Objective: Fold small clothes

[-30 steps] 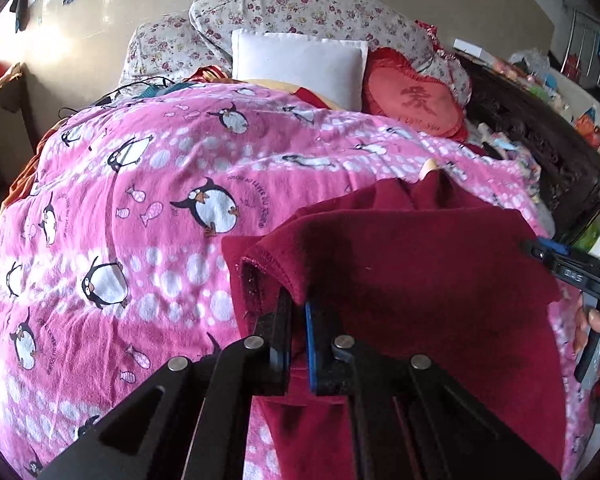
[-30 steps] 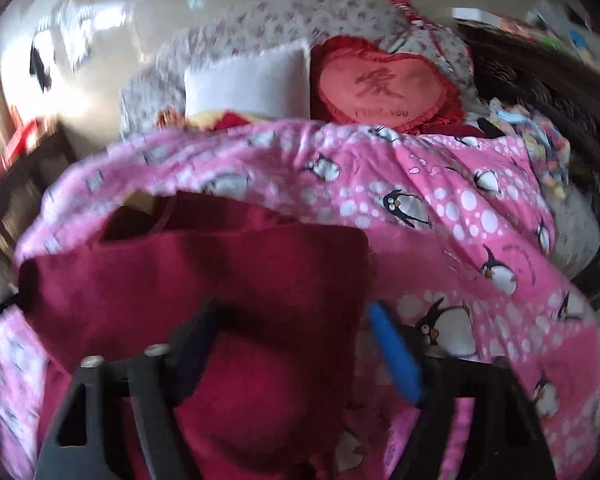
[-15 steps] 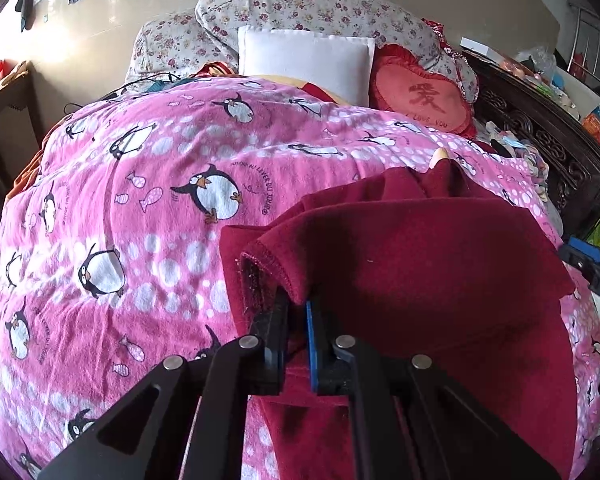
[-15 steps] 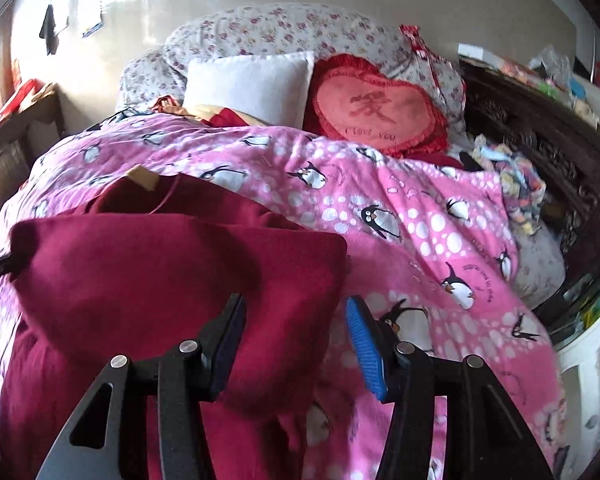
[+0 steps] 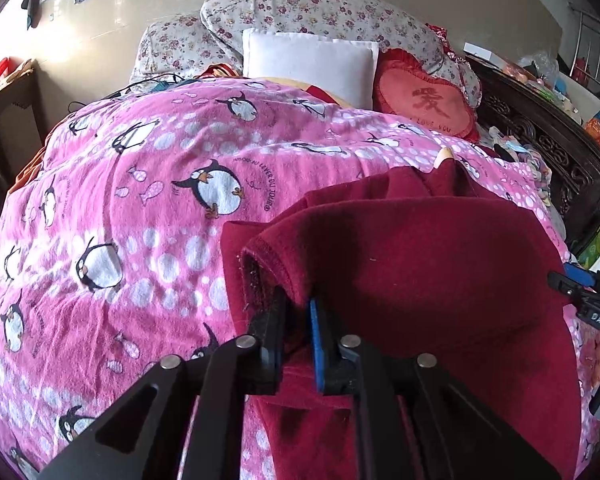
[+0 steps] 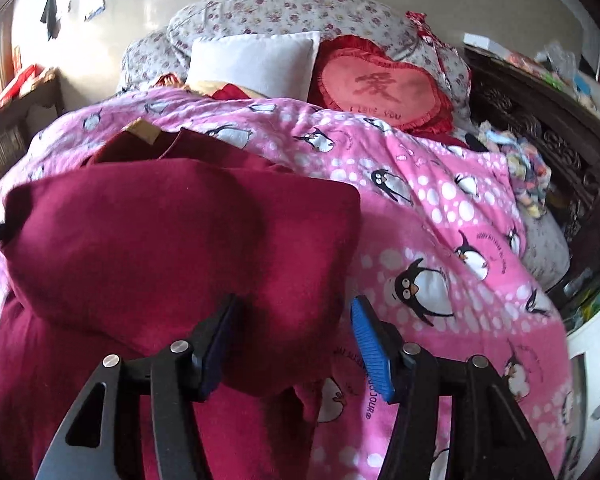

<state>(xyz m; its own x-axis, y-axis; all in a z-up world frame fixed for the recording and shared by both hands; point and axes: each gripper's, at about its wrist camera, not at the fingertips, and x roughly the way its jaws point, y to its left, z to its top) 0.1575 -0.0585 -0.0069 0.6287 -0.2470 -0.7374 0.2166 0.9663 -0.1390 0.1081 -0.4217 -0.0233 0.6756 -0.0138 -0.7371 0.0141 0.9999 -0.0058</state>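
Note:
A dark red garment lies on the pink penguin blanket, its near part folded back over the rest. My left gripper is shut on the garment's left folded corner and holds it up. In the right wrist view the garment fills the left half. My right gripper is open, its jaws wide apart around the garment's right folded edge, which rests between them. The right gripper also shows at the right edge of the left wrist view.
A white pillow, a red heart cushion and a floral bolster lie at the head of the bed. A dark carved bed frame with small clutter runs along the right side. A wooden shelf stands at left.
My right gripper has opened and let go of the garment's right edge. My left gripper keeps its hold and has barely moved.

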